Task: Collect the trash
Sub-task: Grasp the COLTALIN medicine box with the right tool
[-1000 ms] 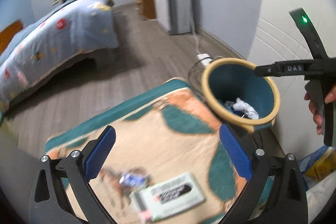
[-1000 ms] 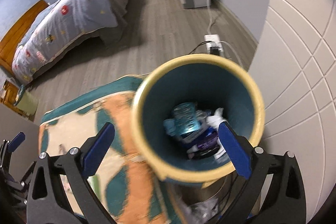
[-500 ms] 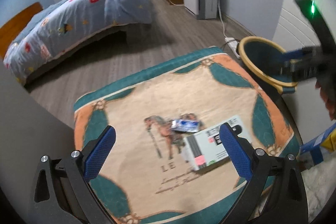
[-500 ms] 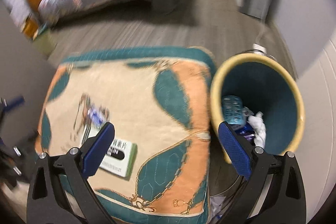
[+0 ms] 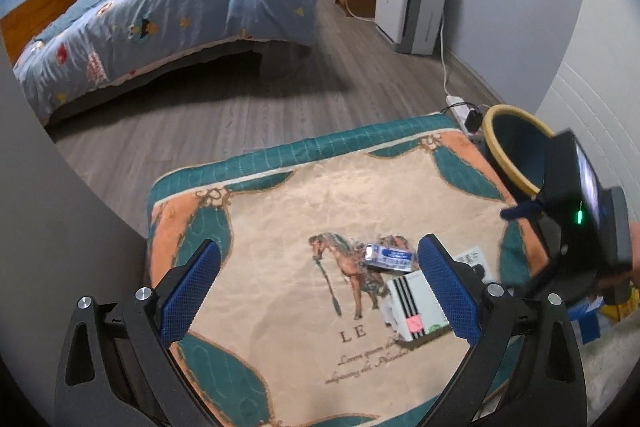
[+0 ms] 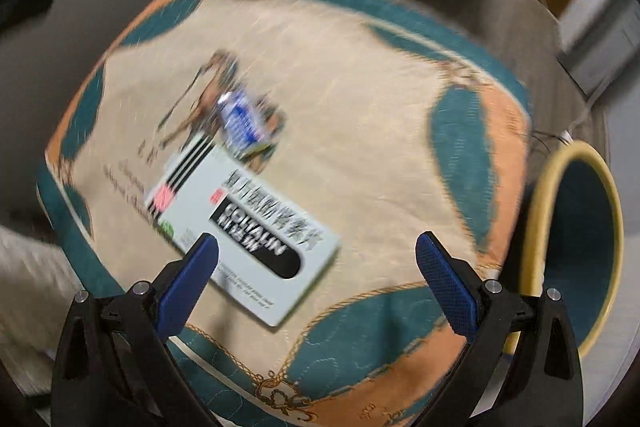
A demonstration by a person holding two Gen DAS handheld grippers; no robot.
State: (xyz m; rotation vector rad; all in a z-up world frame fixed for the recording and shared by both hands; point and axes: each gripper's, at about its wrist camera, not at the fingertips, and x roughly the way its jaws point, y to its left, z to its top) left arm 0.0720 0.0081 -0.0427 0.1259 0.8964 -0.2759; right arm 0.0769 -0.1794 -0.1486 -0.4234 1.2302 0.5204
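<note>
Two pieces of trash remain on the quilted cushion top printed in beige, teal and orange with a horse motif (image 5: 280, 227), which is the largest surface in view. Just off its far right corner stands the round teal waste bin with a pale yellow rim (image 6: 576, 247); its contents cannot be seen from either camera.

The larger item is a flat white cardboard medicine box with black stripes and a black label panel (image 6: 244, 231), lying near the cushion's front right part. The smaller item is a crumpled blue-and-white foil wrapper (image 5: 390, 257), lying on the horse print, touching or just beside the far end of the box; blur prevents a firmer finding.

Left gripper (image 5: 320, 291): jaws spread wide, nothing between them, held above the cushion with the wrapper and box off to its right finger. Right gripper (image 6: 316, 287): jaws likewise wide and empty, poised over the near end of the box; this view is smeared.

Assessment: the step in hand is the approach to the next pickup, with the box the likelier target of the right gripper. The next move calls for lowering the fingers astride the box's narrow width, closing firmly, then carrying it to the bin. A flat box may slip if pinched only at its edge.
</note>
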